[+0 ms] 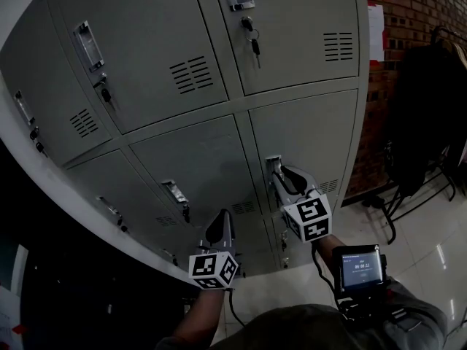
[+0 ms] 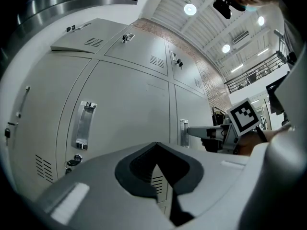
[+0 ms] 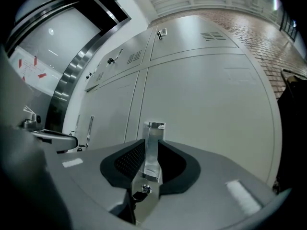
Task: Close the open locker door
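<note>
Two grippers are up at a bank of grey lockers (image 1: 182, 71), with a brick wall (image 1: 419, 20) off to the right. The right gripper (image 1: 279, 175) points level at the lower right locker door (image 1: 314, 133) and has its jaws clenched on that door's metal handle (image 1: 273, 166). In the right gripper view the right gripper (image 3: 151, 146) has a dark pad hugging each side of the upright handle (image 3: 154, 133), and the lock (image 3: 143, 189) sits just below it. From these angles the door looks about flush with its neighbours, so whether it's fully latched is hard to say.

Over to the left, the left gripper (image 1: 219, 229) hovers in front of the lower middle door, close to it but not touching. Its own view shows the left gripper (image 2: 156, 145) with jaws pinched together on nothing, just a sliver of door vent showing past them. That same view catches the right gripper (image 2: 199, 132) reaching in from the right, marker cube (image 2: 244, 118) and all. Higher up, a key (image 1: 254, 41) hangs from a top locker.
</note>
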Tool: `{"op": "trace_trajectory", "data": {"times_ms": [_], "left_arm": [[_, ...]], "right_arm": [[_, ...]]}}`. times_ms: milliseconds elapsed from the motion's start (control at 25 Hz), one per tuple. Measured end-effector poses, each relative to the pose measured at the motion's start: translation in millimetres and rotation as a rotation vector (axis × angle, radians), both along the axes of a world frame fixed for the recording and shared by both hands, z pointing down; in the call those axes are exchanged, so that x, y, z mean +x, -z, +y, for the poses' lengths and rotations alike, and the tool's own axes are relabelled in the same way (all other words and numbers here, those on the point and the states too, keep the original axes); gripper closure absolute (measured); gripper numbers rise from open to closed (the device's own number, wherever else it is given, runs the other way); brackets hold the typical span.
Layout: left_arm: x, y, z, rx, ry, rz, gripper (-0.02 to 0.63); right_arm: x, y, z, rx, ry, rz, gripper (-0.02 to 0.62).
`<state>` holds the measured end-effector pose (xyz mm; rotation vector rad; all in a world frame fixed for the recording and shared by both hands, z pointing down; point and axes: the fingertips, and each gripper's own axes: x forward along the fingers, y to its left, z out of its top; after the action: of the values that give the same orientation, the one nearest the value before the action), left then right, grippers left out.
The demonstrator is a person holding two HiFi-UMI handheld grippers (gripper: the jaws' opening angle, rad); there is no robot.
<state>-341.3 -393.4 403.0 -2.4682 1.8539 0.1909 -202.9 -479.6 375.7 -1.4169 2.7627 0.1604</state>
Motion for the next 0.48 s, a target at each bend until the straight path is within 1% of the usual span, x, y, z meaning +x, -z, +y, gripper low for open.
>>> {"op": "trace_trajectory", "data": {"times_ms": [120, 360, 480], "left_arm": [[13, 4, 4, 0.004, -0.002, 0.003, 0.609], [51, 12, 24, 0.016, 0.009, 0.005, 0.609], [75, 12, 38, 0.012, 0.025, 0.008, 0.609]], "right_arm": [[10, 2, 9, 0.006, 0.003, -0.004, 0.512], [42, 5, 38, 0.027, 0.012, 0.012, 0.589], [61, -1, 56, 0.020, 0.040, 0.020, 0.589]]}}
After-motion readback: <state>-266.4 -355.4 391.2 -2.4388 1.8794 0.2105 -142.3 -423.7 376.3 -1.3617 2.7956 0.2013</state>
